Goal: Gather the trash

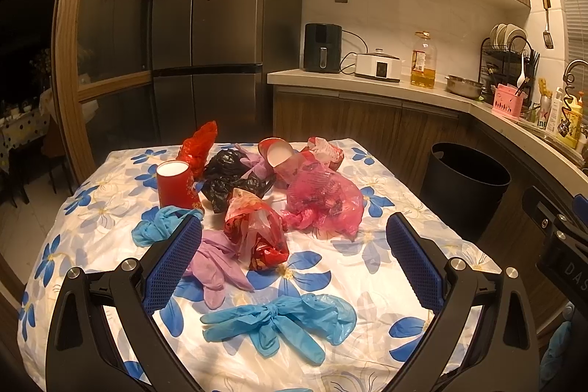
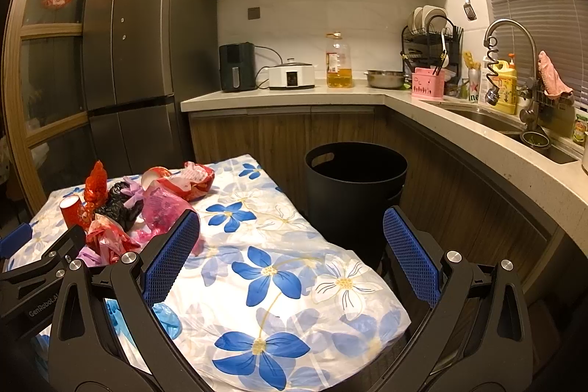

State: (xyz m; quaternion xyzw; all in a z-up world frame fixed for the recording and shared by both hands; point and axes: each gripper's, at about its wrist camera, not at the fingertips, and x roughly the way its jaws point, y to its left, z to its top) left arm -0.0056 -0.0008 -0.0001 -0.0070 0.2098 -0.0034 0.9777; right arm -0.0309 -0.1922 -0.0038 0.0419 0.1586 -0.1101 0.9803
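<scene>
Trash lies heaped on the flowered tablecloth (image 1: 386, 285): a knotted blue glove (image 1: 279, 322) nearest me, a purple glove (image 1: 217, 267), a crumpled red wrapper (image 1: 257, 234), a pink plastic bag (image 1: 323, 201), a black bag (image 1: 231, 179), an upright red cup (image 1: 174, 184) and a tipped red cup (image 1: 277, 153). My left gripper (image 1: 294, 259) hangs open above the gloves, holding nothing. My right gripper (image 2: 292, 256) is open and empty over the table's right edge, with the pile (image 2: 121, 208) to its left. The black bin (image 2: 354, 186) stands on the floor beyond the table.
A kitchen counter (image 2: 294, 94) runs along the back and right with an air fryer (image 2: 237, 67), a cooker, an oil bottle (image 2: 338, 61), a dish rack and a sink (image 2: 507, 123). A tall dark fridge (image 1: 209, 24) stands behind the table. The bin (image 1: 465, 186) sits between table and cabinets.
</scene>
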